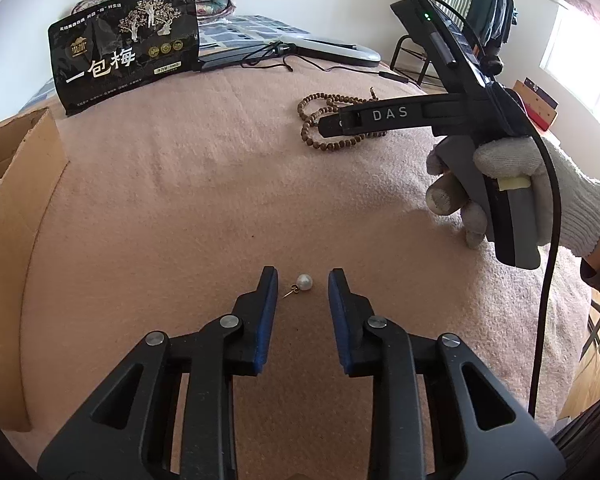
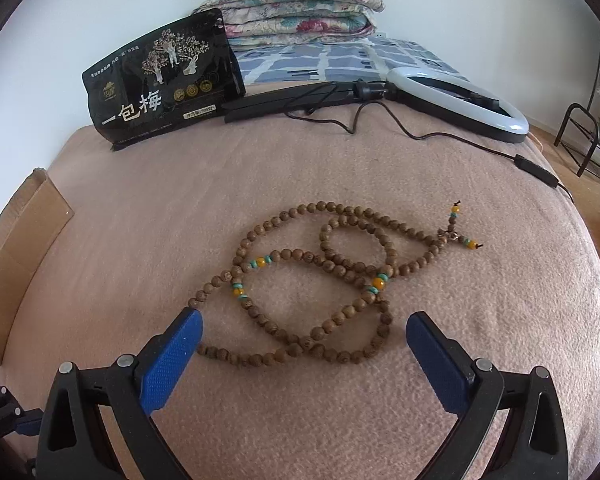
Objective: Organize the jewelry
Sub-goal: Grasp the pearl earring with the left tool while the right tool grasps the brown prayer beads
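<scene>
While the left hand-held gripper (image 1: 302,276) hovers low at the bottom centre of its view with its blue pads released, a single small white pearl earring with a thin gold post (image 1: 300,283) lies on the pink fleece blanket of the bed (image 1: 180,200) in the gap between the fingertips, touching neither. It looks very light, hard and smooth, likely to roll or slip, so the rounded pearl seems the surer place to pinch than the fine post, which may bend. At the bottom of the right wrist view, the right hand-held gripper (image 2: 304,330) stands spread wide over the near loops of one long brown wooden bead necklace with amber and turquoise spacer beads (image 2: 332,276), which sprawls in tangled coils across the middle of the frame; limp and a little heavier, it should drape when lifted, and a bunch of crossed strands near the centre looks the best hold. At the left edge a brown cardboard box flap (image 2: 24,248) shows. Farther back, in the upper left, stands one black snack pouch with white Chinese characters (image 2: 160,80), beside one white ring light on a black stand (image 2: 460,96), with one folded floral quilt (image 2: 300,12) behind.
</scene>
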The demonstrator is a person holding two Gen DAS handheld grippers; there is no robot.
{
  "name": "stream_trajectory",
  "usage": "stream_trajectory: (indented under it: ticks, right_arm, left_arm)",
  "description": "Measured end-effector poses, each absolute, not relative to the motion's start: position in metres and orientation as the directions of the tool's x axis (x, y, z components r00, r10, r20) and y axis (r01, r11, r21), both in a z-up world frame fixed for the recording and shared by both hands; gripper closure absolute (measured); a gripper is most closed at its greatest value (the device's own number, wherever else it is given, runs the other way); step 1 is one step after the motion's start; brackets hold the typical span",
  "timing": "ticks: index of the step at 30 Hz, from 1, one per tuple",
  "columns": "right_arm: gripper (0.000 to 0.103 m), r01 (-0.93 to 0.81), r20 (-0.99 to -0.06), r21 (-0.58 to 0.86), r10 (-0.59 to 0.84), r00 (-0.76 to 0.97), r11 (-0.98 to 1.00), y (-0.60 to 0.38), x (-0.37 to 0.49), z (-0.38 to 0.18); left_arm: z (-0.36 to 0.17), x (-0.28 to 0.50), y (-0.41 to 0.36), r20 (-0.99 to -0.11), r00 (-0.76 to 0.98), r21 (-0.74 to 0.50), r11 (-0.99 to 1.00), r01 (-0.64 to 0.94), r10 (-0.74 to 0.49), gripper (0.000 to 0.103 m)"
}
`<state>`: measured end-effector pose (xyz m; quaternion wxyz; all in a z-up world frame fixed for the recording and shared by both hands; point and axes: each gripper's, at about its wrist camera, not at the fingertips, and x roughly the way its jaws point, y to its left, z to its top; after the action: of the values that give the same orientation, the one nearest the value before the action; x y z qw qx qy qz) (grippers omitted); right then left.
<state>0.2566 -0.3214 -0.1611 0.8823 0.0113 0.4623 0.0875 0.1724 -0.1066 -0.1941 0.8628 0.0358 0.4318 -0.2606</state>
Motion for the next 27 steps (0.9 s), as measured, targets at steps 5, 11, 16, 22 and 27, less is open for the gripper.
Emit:
stream_trajectory:
  ticks: [5,11,16,22,27]
  right_arm:
    - [0.0,-0.133,-0.819,0.106,0.162,0.55,0.986,-0.312,0.271,-0.165]
    - [0.0,-0.096,-0.837,0.084,0.122,0.533,0.992,-0.305,0.289,-0.169]
    - [0.0,-0.096,-0.857,0.035,0.079,0.509,0.995,-0.299,0.301,-0.172]
    - [0.012,-0.113,-0.858,0.03,0.084,0.507,0.993,-0.3,0.303,-0.172]
    - [0.065,-0.145,-0.851,0.031,0.102,0.515,0.989,-0.31,0.298,-0.166]
  left_arm:
    - [-0.198,0.174,-0.107,-0.767,0.49,-0.16,0.863,0.48,-0.414,0.082]
    - [-0.2,0.175,-0.107,-0.766,0.489,-0.164,0.863,0.479,-0.417,0.085]
    - [-0.201,0.175,-0.107,-0.766,0.489,-0.165,0.862,0.479,-0.418,0.086]
    - [-0.202,0.176,-0.107,-0.766,0.488,-0.169,0.864,0.475,-0.418,0.088]
    - [-0.202,0.178,-0.105,-0.766,0.488,-0.174,0.866,0.468,-0.418,0.09]
